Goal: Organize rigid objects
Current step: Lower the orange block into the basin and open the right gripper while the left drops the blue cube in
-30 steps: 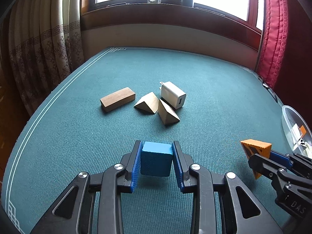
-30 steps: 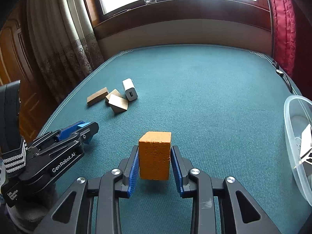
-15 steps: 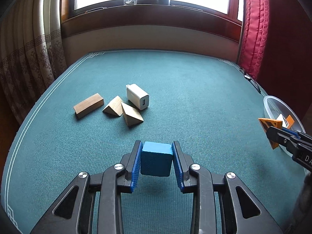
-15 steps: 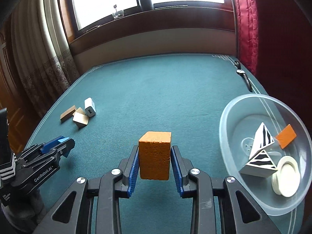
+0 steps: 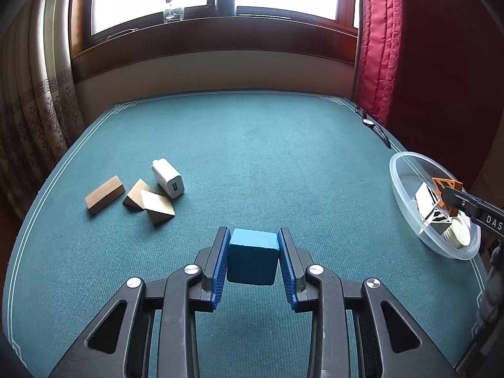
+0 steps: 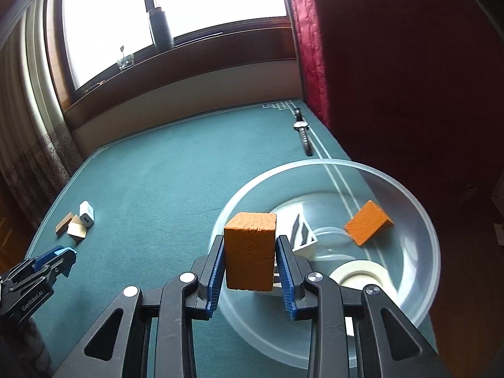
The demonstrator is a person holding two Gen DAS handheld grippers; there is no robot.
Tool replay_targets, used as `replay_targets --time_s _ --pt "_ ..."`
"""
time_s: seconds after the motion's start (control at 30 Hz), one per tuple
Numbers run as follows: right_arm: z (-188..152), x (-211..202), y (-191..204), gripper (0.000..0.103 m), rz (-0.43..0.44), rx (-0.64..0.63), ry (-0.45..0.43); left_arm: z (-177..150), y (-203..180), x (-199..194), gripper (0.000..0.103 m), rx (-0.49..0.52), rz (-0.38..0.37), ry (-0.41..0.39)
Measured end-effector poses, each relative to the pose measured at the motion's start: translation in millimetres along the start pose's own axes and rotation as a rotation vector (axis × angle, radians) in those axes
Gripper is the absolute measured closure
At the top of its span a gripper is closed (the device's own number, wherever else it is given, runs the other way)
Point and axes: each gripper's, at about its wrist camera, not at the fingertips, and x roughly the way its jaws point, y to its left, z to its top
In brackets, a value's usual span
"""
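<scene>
My left gripper is shut on a blue block and holds it above the green table, left of the bowl. My right gripper is shut on an orange block and holds it over the near left part of the clear plastic bowl. The bowl also shows at the right in the left wrist view. It holds an orange wedge, a black-and-white striped pyramid and a roll of white tape.
A brown wooden bar, two wooden wedges and a white charger lie together at the table's left. A wristwatch lies at the far right edge. Red curtain hangs right, patterned curtain left.
Both grippers have swung right with their blocks. My right gripper has moved from beside the bowl to over it. The wooden pieces have shifted left in both views.
</scene>
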Motion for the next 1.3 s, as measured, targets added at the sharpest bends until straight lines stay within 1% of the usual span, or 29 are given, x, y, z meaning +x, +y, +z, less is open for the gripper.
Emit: replay_targets --time_s 0.13,0.17,0.2,0.27,0.4,0.7,0.97,1.3 --pt "-0.5 1.0 -27.0 0.069 -0.057 0.042 -0.008 6.6 -17.3 2.4 0.072 0.021 -0.027 0.005" --pt "-1.4 2.2 -33.4 0.065 -0.067 0.056 -0.005 8.2 -21.5 3.1 0.072 0.026 -0.033 0.005" --pt "-2.8 2.8 -39.4 0.059 -0.073 0.072 -0.004 9.5 -26.0 3.4 0.072 0.033 -0.039 0.005" --pt "-5.5 4.2 -50.5 0.054 -0.088 0.103 -0.005 12.4 -34.9 4.5 0.072 0.047 -0.049 0.004" --pt "-8.5 5.3 -62.0 0.053 -0.101 0.12 -0.005 18.5 -53.1 7.5 0.072 0.074 -0.077 0.006" --pt "-10.4 -3.8 -73.8 0.05 -0.108 0.134 -0.038 35.5 -98.1 10.7 0.072 0.14 -0.162 0.006" --pt "-5.3 -10.6 -93.9 0.05 -0.136 0.186 -0.066 43.0 -129.5 15.8 0.072 0.184 -0.215 0.006" --pt "-2.1 -10.9 -100.6 0.049 -0.145 0.21 -0.076 44.0 -164.1 32.7 0.072 0.228 -0.306 0.055"
